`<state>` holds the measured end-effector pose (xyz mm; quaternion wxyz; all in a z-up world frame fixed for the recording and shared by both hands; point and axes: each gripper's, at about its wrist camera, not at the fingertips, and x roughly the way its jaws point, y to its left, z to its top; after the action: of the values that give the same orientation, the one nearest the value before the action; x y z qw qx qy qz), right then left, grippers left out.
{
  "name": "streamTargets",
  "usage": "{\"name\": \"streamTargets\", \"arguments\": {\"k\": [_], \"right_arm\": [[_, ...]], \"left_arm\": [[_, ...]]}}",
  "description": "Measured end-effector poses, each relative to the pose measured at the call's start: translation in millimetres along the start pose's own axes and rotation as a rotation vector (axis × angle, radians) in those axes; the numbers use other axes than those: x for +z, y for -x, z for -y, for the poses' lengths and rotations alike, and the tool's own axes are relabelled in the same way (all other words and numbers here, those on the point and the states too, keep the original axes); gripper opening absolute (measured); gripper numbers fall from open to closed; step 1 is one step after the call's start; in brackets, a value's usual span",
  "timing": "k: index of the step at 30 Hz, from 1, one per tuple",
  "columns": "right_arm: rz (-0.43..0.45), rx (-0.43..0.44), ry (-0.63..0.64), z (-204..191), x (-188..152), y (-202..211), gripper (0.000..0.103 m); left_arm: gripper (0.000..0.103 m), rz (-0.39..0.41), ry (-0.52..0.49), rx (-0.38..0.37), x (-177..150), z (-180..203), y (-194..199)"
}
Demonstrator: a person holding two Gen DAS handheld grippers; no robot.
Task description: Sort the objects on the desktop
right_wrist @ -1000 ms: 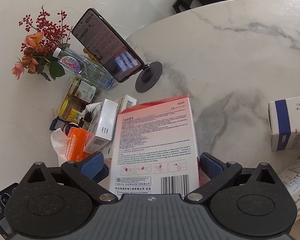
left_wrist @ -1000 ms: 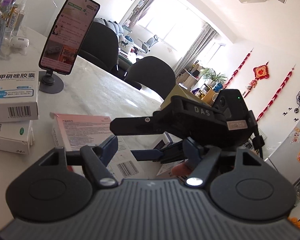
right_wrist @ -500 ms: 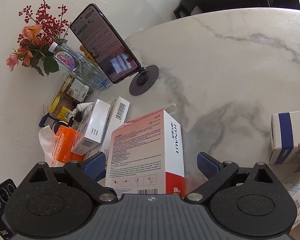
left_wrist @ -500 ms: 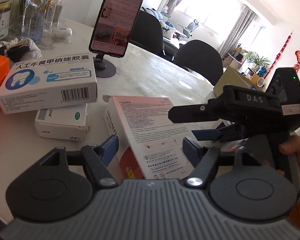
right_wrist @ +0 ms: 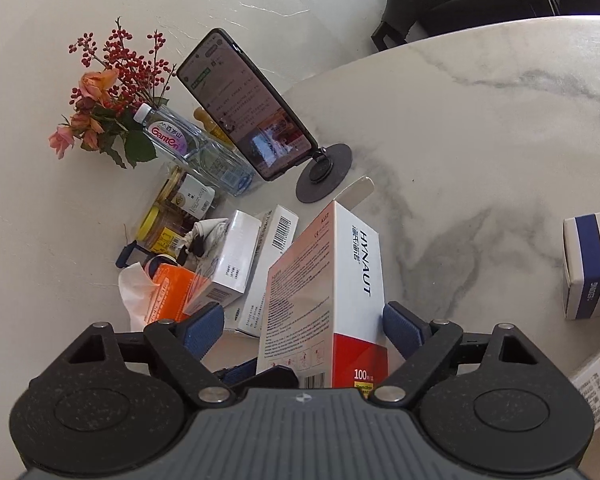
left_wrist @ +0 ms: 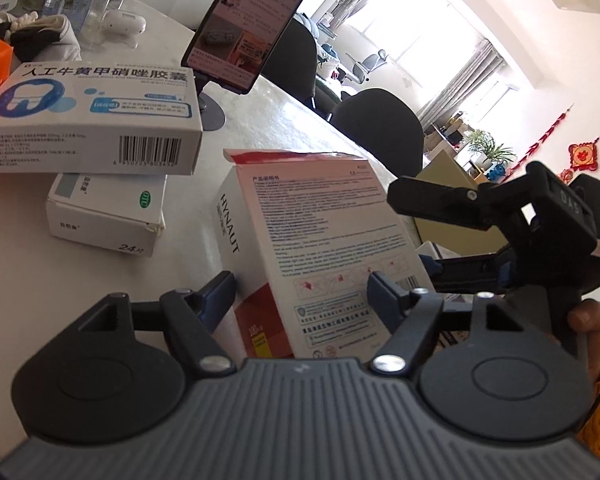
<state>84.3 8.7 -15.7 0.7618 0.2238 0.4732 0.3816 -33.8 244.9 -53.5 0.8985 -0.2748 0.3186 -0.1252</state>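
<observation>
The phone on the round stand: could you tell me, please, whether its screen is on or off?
On. The phone shows lit text and pictures on its screen in both wrist views, tilted on its stand.

Each hand-held gripper has a ribbed dark grey body flanked by two round black housings with a speckled matte finish. Black linkage arms with triangular cut-outs run forward from silver pivot screws to fingers faced with dark blue textured pads. The left gripper [left_wrist: 300, 294] and the right gripper [right_wrist: 303, 326] share this build. Seen from the left wrist view, the right gripper's black casing bears raised letters "DAS", a small green light and a pale label.
</observation>
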Motion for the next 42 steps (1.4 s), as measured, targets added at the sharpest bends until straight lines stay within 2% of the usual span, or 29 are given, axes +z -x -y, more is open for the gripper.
{"name": "streamTargets", "arguments": {"k": [3, 6, 8, 10, 11, 13, 17, 19, 22, 27, 30, 33, 39, 42], "right_arm": [[0.014, 0.060, -0.024, -1, 2, 7, 0.089], [0.018, 0.110, -0.058, 0, 4, 11, 0.089], [0.017, 0.137, -0.079, 2, 5, 14, 0.089], [0.020, 0.154, -0.091, 4, 5, 17, 0.089], [0.022, 0.160, -0.094, 5, 5, 18, 0.089], [0.034, 0.156, -0.094, 7, 6, 21, 0.089], [0.054, 0.162, -0.101, 10, 7, 22, 0.089], [0.066, 0.167, -0.100, 11, 8, 23, 0.089], [0.088, 0.211, -0.099, 14, 8, 26, 0.089], [0.138, 0.281, -0.076, 16, 10, 35, 0.089], [0.154, 0.285, -0.064, 16, 13, 40, 0.089], [0.168, 0.246, -0.051, 16, 15, 44, 0.089], [0.155, 0.216, -0.070, 28, 13, 41, 0.087], [0.141, 0.217, -0.033, 28, 9, 43, 0.086]], "left_arm": [[0.097, 0.005, -0.031, -0.016, -1, 9, 1], [0.103, 0.012, -0.053, -0.025, -2, 13, 0], [0.102, 0.022, -0.027, -0.047, -1, 10, 0], [0.095, 0.035, 0.011, -0.061, -1, 4, 0], [0.085, 0.041, 0.032, -0.067, -1, 0, 1], [0.074, 0.051, 0.056, -0.071, -1, -5, 3], [0.059, 0.067, 0.102, -0.074, 0, -10, 6], [0.054, 0.077, 0.144, -0.085, 0, -14, 8], [0.051, 0.089, 0.203, -0.120, 0, -19, 12], [0.043, 0.117, 0.254, -0.196, -2, -23, 15], [0.042, 0.157, 0.221, -0.236, -2, -20, 19], [0.037, 0.208, 0.146, -0.271, -2, -11, 26], [0.035, 0.219, -0.113, -0.196, -5, 11, 31], [0.037, 0.201, -0.163, -0.166, -7, 12, 28]]}}
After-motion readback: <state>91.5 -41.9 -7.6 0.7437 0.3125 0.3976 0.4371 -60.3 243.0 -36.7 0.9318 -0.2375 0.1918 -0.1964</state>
